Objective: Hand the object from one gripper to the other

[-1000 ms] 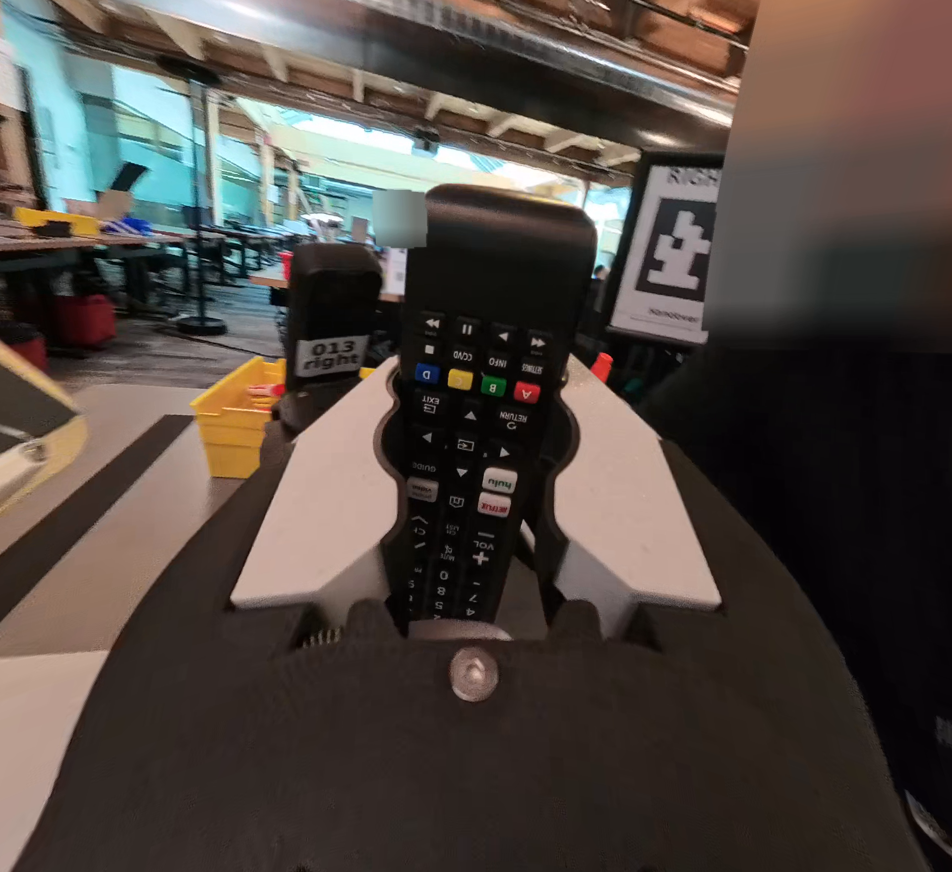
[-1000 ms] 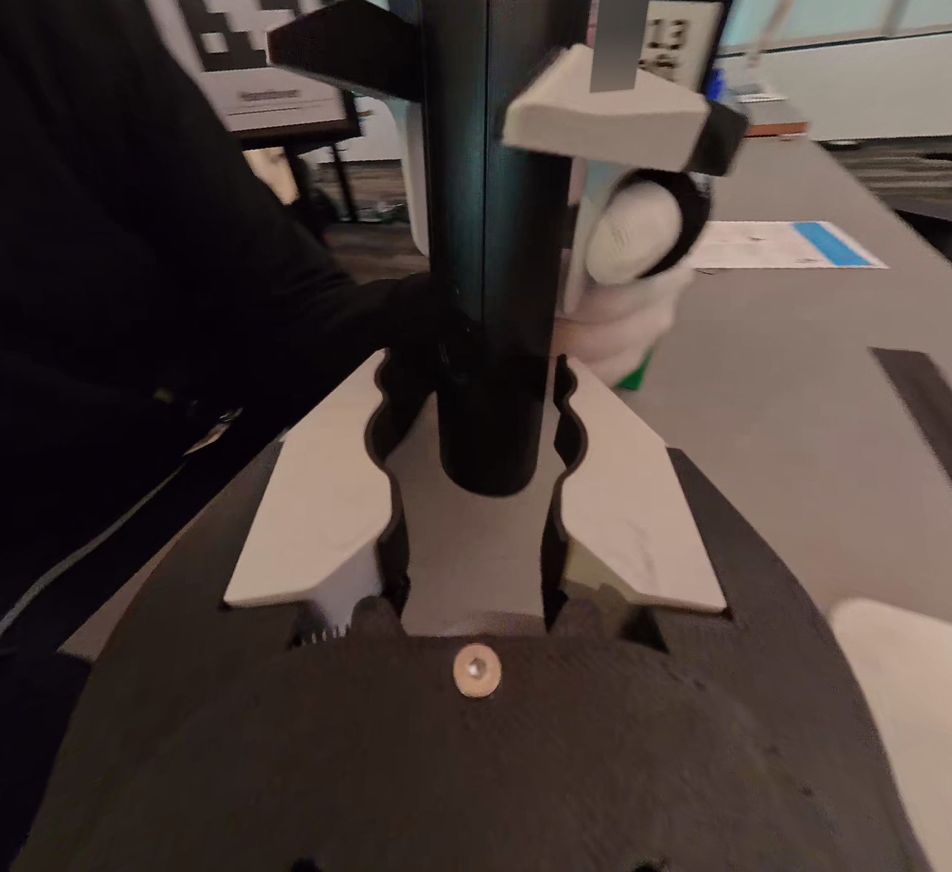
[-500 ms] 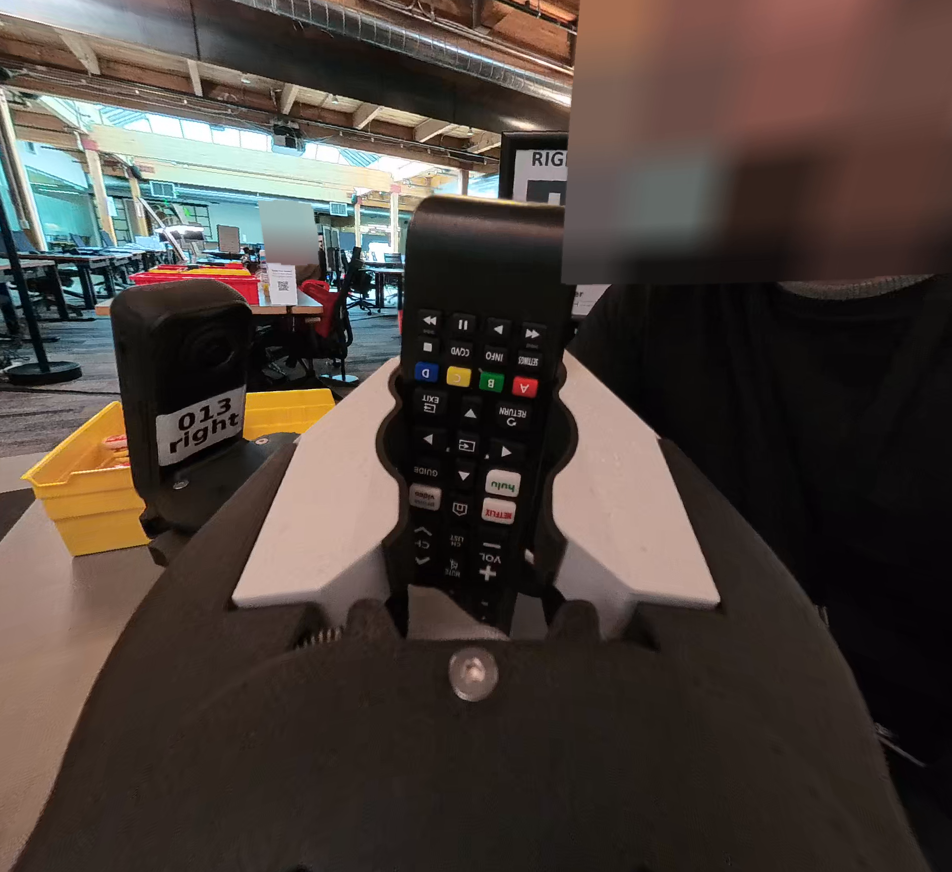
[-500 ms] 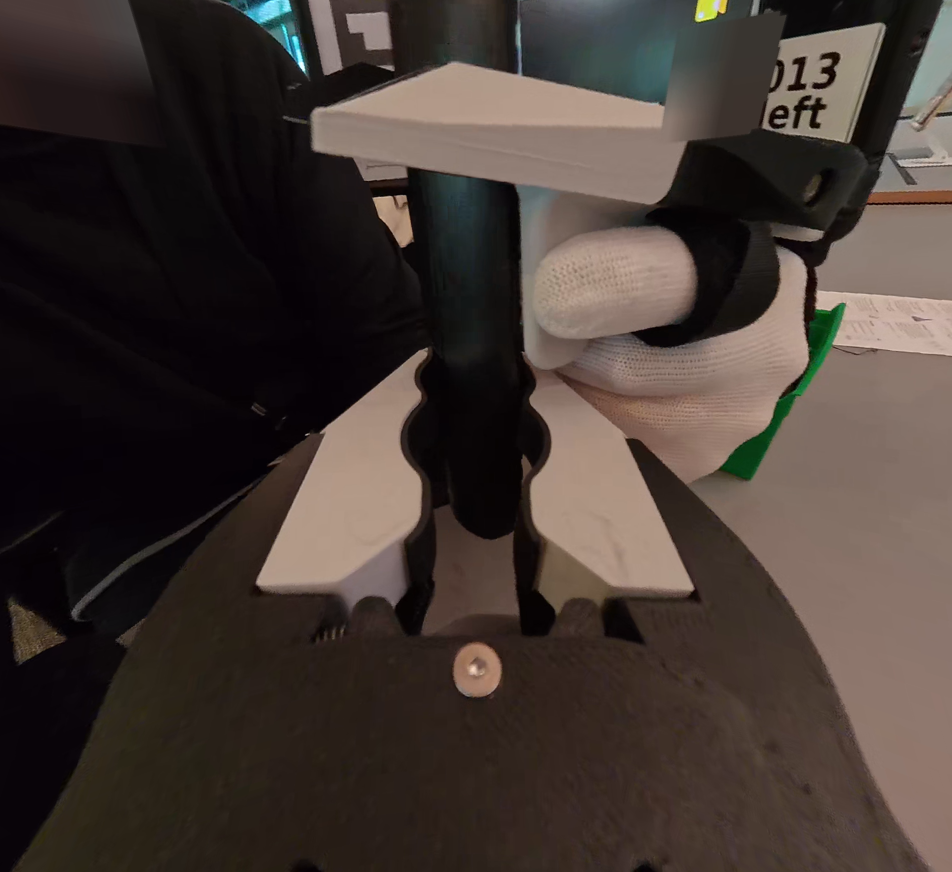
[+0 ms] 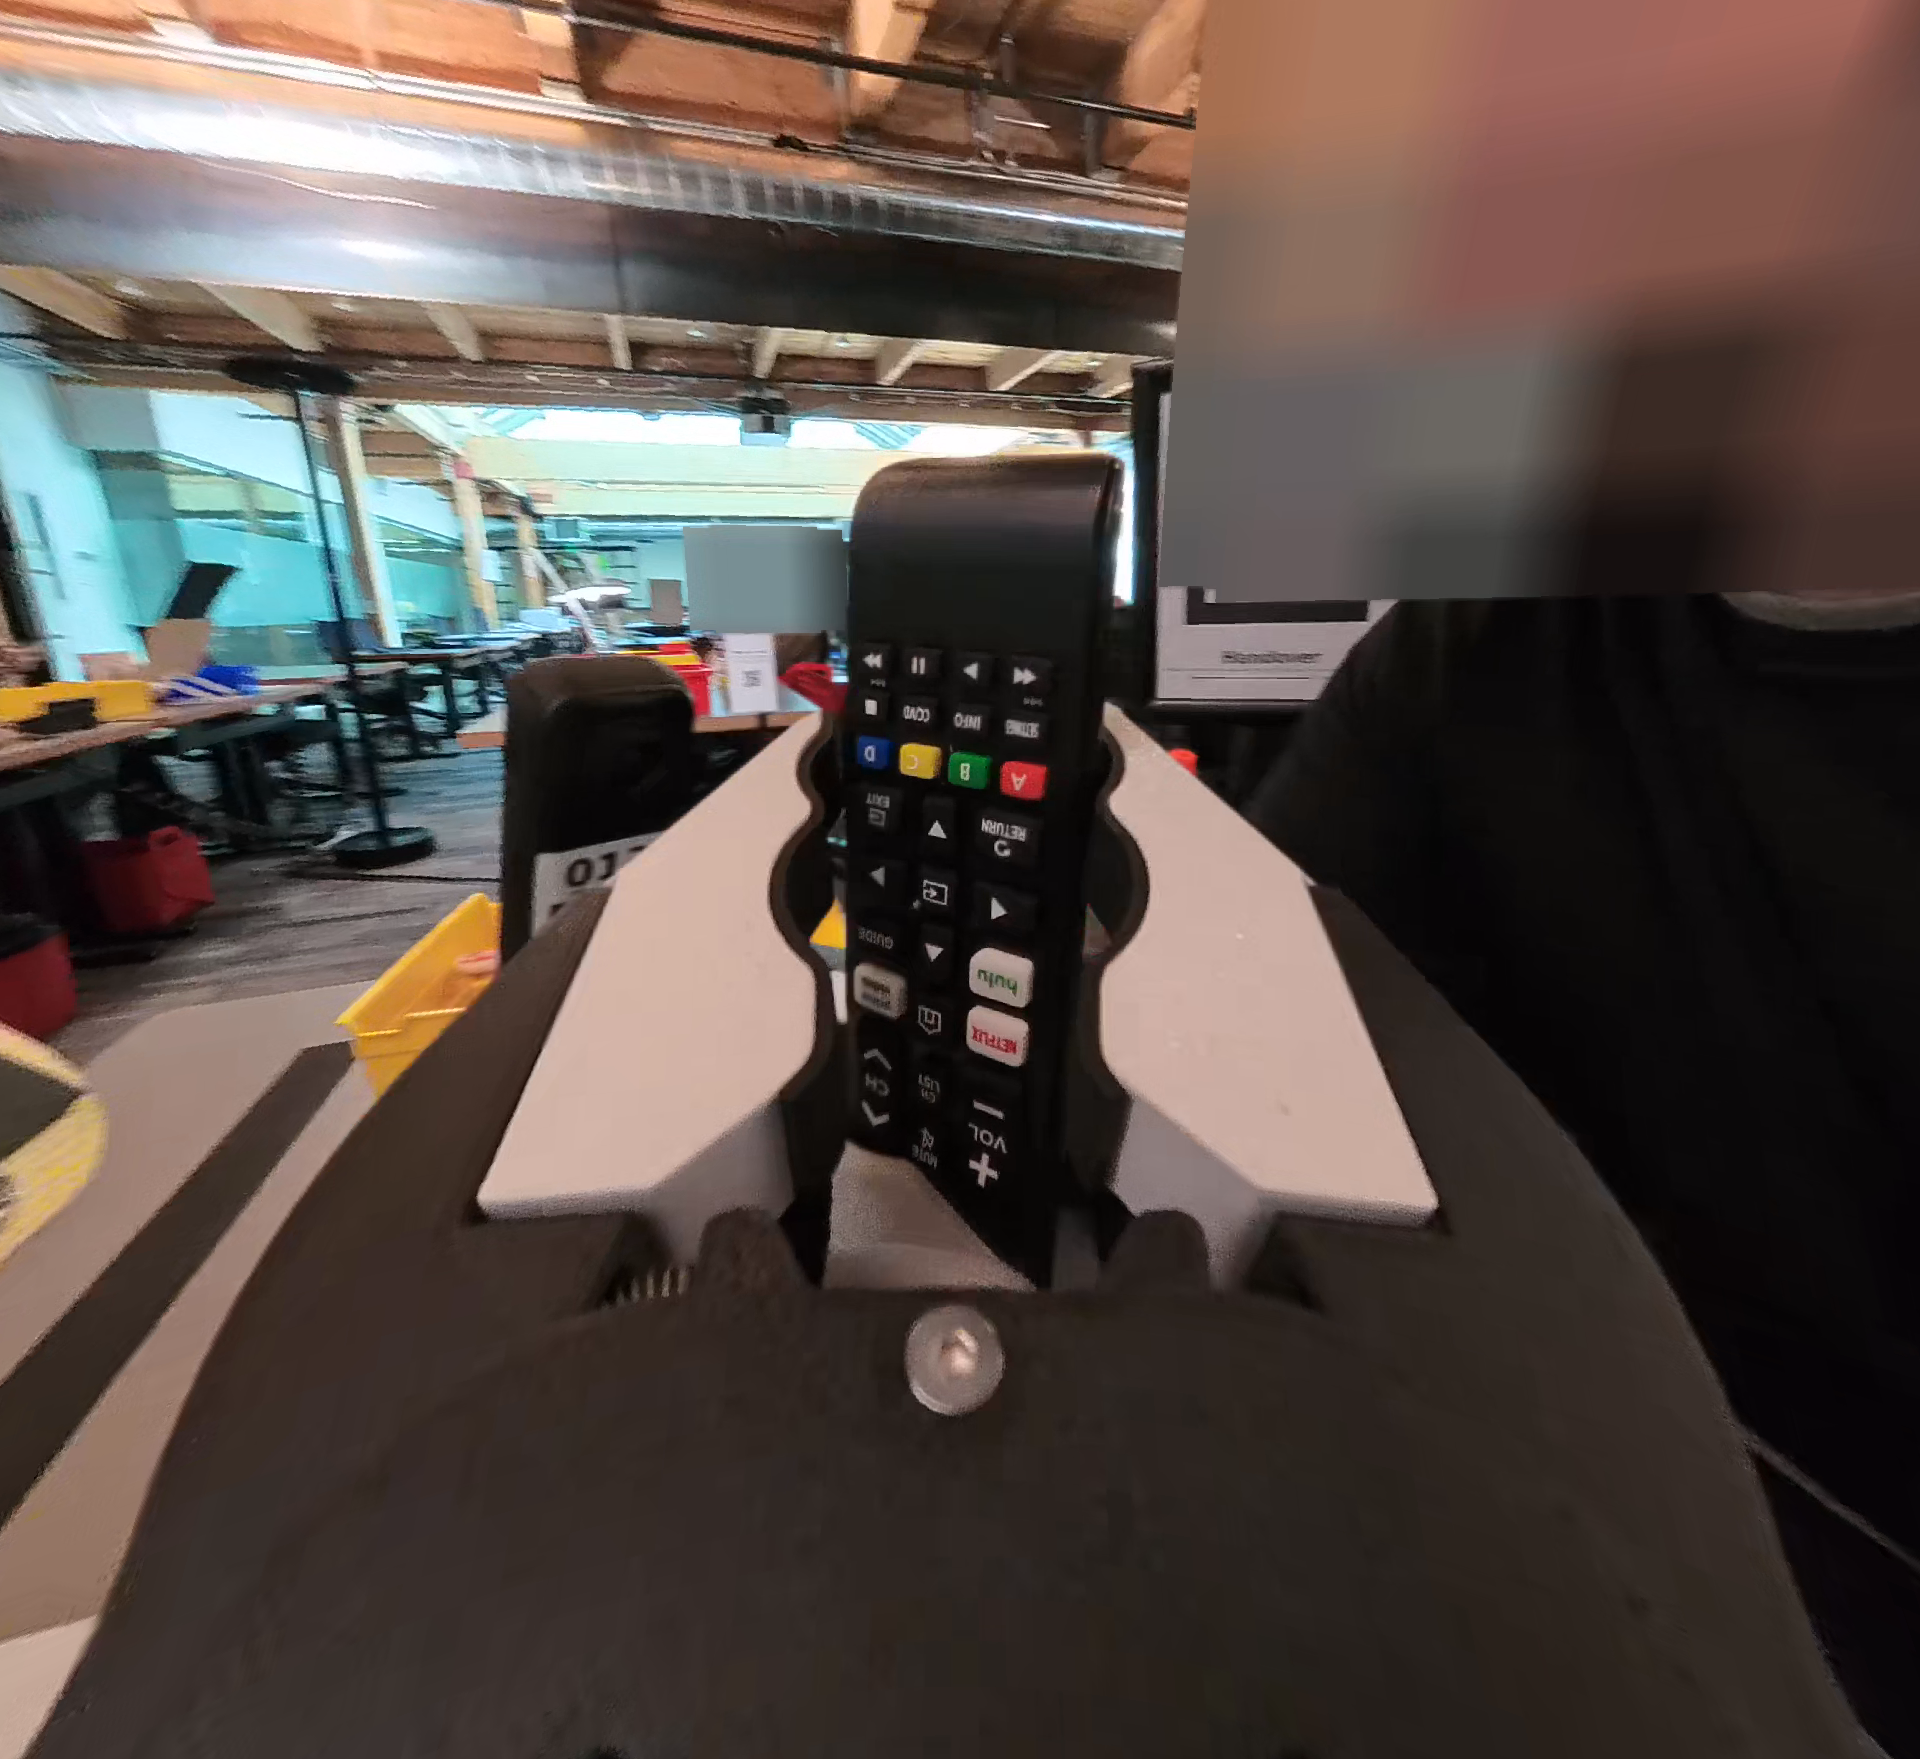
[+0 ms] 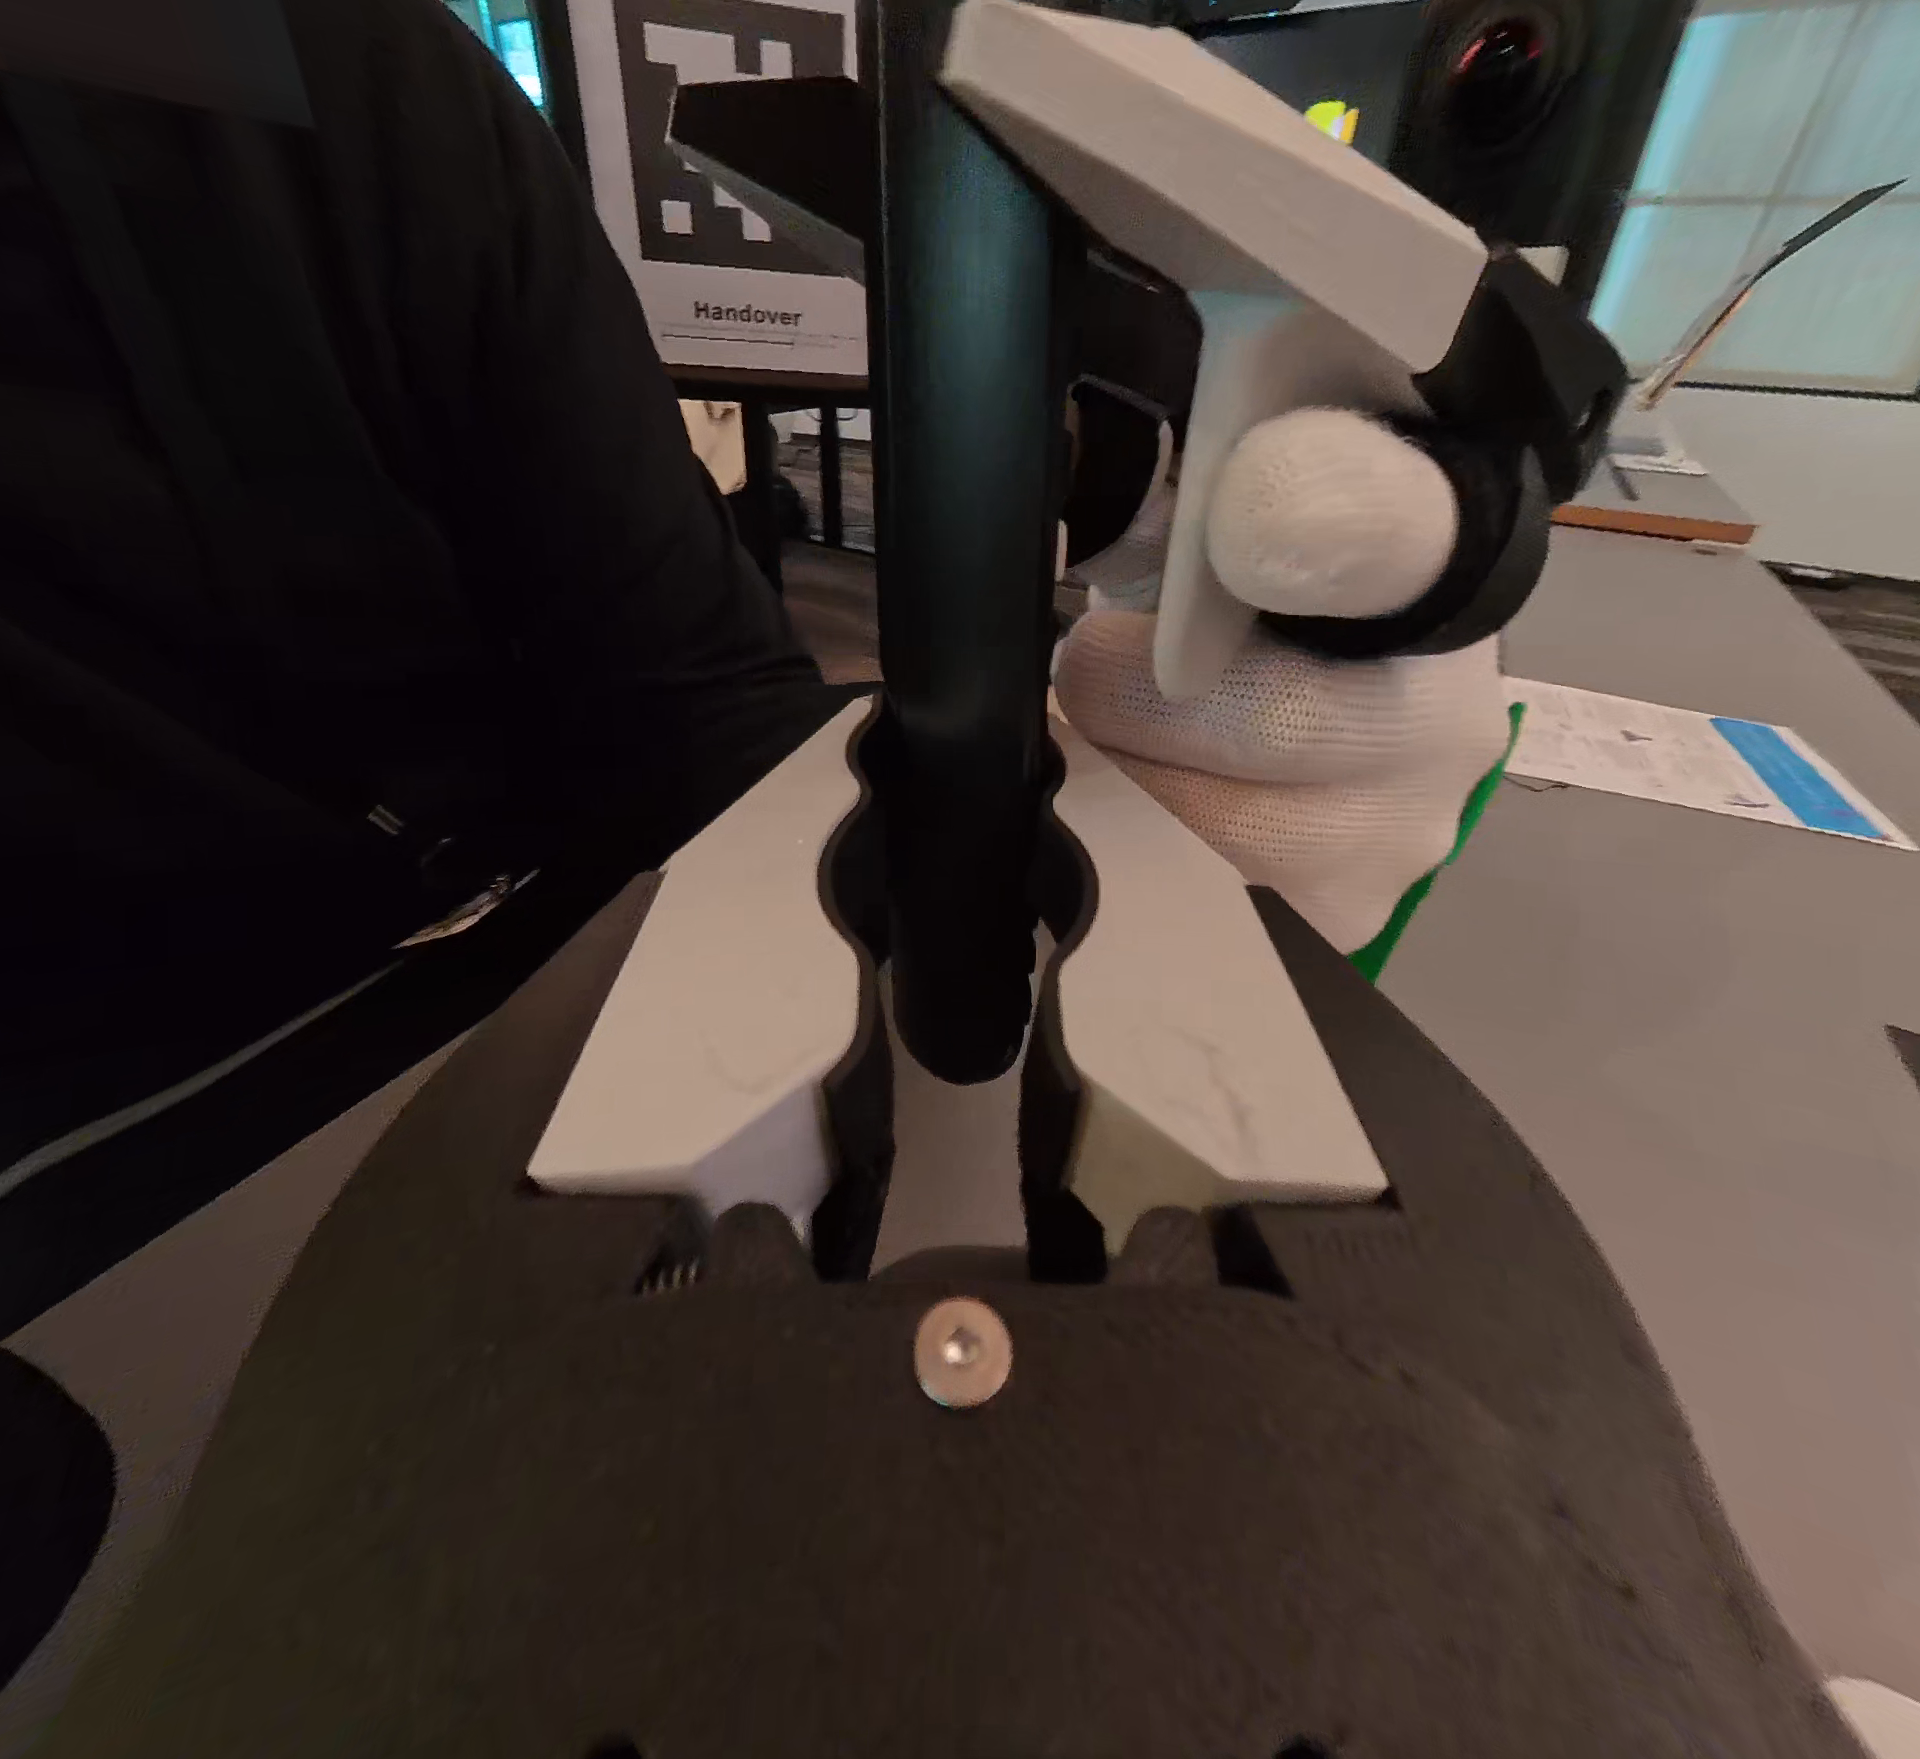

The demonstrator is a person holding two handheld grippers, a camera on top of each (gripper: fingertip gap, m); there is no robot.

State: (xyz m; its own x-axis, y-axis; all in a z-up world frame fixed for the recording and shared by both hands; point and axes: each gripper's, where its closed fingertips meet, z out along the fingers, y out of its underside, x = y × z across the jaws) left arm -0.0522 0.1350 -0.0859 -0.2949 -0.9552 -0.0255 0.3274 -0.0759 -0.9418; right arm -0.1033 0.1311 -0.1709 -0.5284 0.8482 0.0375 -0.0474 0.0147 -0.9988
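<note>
- Wooden ceiling beams and a grey counter [image 6: 1662, 1034] surround me.
- My left tool [image 5: 961, 888] stands loosened around the upright remote [image 5: 961, 878].
- My right tool [image 6: 956, 878] clamps the remote's lower end.

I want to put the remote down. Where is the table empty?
The grey table is bare right of the right gripper, between the gloved hand and the printed sheet. In the left wrist view there is another bare patch left of the yellow bin. It is crowded around the remote, where the left gripper meets the right.
</note>
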